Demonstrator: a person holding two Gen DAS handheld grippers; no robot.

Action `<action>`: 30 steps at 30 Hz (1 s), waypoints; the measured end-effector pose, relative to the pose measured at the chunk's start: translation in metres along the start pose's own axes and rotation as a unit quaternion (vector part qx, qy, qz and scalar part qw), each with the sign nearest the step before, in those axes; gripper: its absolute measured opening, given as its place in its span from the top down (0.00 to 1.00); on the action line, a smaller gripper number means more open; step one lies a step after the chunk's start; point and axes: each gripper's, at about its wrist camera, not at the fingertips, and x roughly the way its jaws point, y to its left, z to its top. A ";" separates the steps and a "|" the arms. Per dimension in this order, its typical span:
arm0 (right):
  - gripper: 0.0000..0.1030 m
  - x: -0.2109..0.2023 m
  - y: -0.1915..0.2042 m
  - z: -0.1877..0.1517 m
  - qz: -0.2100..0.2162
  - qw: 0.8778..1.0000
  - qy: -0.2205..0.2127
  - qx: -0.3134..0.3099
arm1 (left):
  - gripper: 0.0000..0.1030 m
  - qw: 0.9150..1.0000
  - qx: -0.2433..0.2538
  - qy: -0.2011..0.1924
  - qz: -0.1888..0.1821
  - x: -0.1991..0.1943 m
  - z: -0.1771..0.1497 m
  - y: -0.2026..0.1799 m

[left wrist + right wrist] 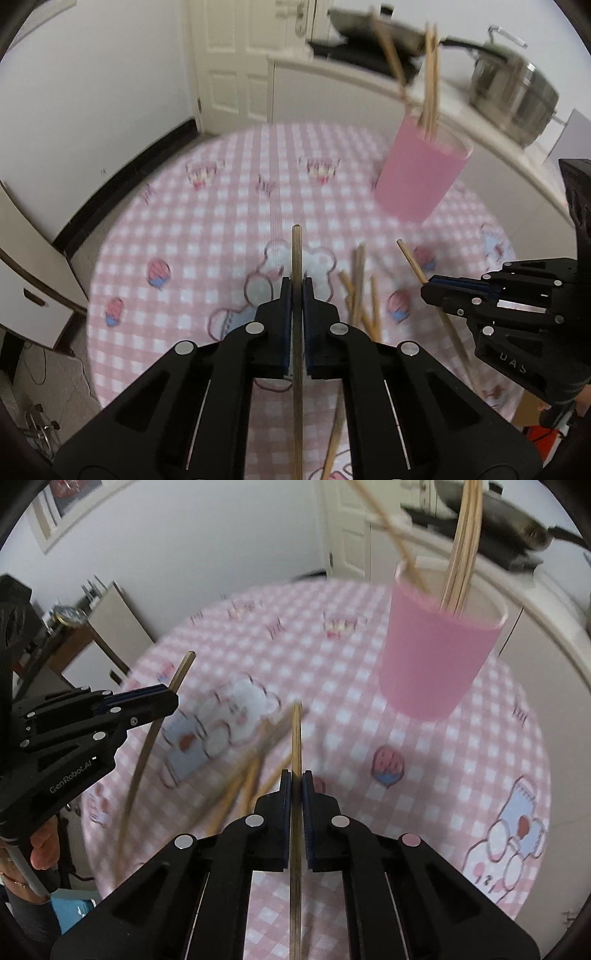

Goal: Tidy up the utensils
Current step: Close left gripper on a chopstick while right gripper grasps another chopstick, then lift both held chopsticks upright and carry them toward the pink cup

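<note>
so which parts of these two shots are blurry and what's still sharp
Left wrist view: the left hand-held gripper and its chopstick are sharp; the pink cup and steel pot smear. Right wrist view: loose chopsticks and the checked tablecloth streak; both views bow at the edges.

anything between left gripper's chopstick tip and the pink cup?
Left wrist view: only bare checked tablecloth between the held chopstick and pink cup.

text: "GenRobot.AI" | on: left tool [173, 698] body
</note>
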 end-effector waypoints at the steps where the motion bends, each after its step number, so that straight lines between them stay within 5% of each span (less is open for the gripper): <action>1: 0.96 -0.008 0.001 0.002 0.003 1.000 -0.010 -0.001 | 0.95 1.000 0.000 -0.008 -0.001 -0.007 0.002 -0.002; 16: 0.96 -0.105 -0.002 0.014 0.037 0.990 -0.136 -0.007 | 0.95 0.992 0.032 -0.121 -0.019 -0.102 0.030 -0.040; 30: 0.96 -0.167 -0.013 0.034 0.004 0.972 -0.236 -0.016 | 0.95 0.974 0.012 -0.216 -0.060 -0.143 0.068 -0.063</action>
